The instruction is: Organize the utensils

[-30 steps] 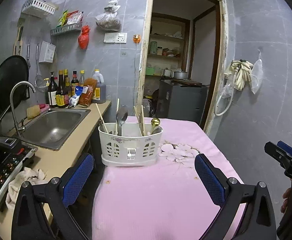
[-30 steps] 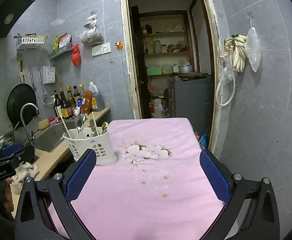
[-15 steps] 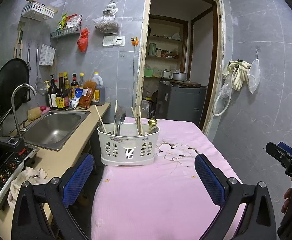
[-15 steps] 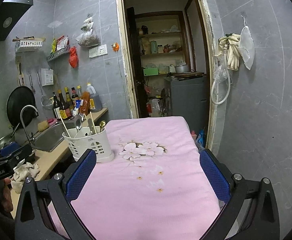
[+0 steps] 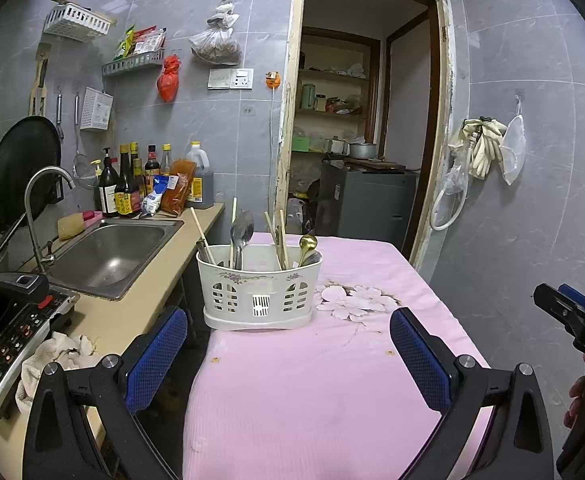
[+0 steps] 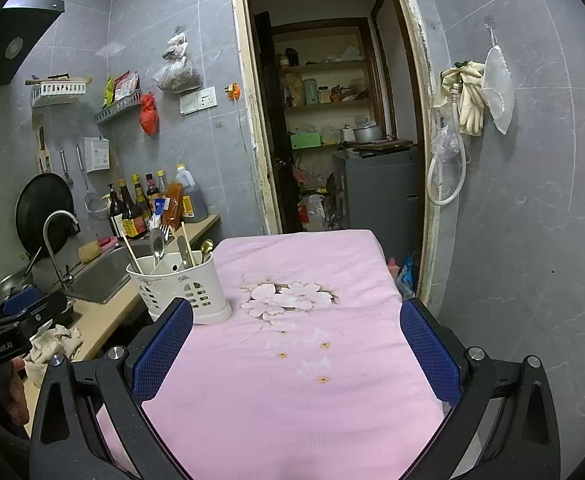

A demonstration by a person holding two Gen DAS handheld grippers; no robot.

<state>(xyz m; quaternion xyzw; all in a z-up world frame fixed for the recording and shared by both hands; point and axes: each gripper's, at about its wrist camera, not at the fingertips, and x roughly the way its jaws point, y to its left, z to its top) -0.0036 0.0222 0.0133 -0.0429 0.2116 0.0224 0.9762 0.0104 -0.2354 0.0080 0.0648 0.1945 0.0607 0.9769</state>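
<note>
A white plastic utensil caddy (image 5: 258, 294) stands at the left edge of the pink-covered table (image 5: 332, 392). It also shows in the right wrist view (image 6: 180, 290). It holds a silver spoon (image 5: 241, 232), a gold spoon (image 5: 307, 245) and several wooden chopsticks (image 5: 278, 236). My left gripper (image 5: 288, 354) is open and empty, held back from the caddy above the table's near edge. My right gripper (image 6: 296, 350) is open and empty over the middle of the table, right of the caddy.
A counter with a steel sink (image 5: 110, 250), a tap (image 5: 38, 208), sauce bottles (image 5: 132, 184), an induction cooker (image 5: 4, 328) and a rag (image 5: 58, 354) runs along the left. A doorway (image 5: 356, 152) opens behind the table. The grey wall (image 5: 532, 220) is on the right.
Both grippers have drawn back slightly and risen, so the caddy and table sit a little farther off. Both stay open and empty.
</note>
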